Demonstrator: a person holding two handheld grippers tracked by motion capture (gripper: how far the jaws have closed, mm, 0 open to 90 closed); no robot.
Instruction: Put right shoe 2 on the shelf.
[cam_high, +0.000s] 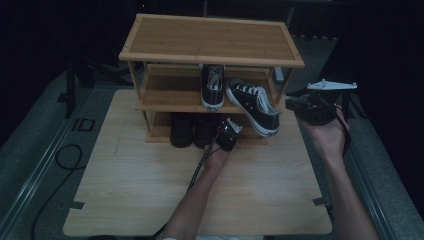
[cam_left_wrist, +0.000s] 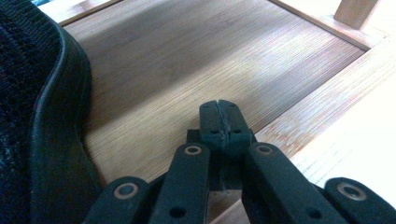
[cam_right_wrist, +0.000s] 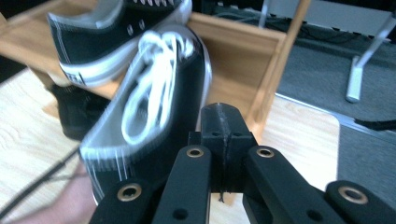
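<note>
Tilted sneaker — right claw (closed) beside

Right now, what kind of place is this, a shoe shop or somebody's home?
Probably a recording workspace: a wooden shoe rack with sneakers stands on a tabletop board, with a cable trailing and dark surroundings.

A pale wooden table — perhaps a cable beside it.
</note>
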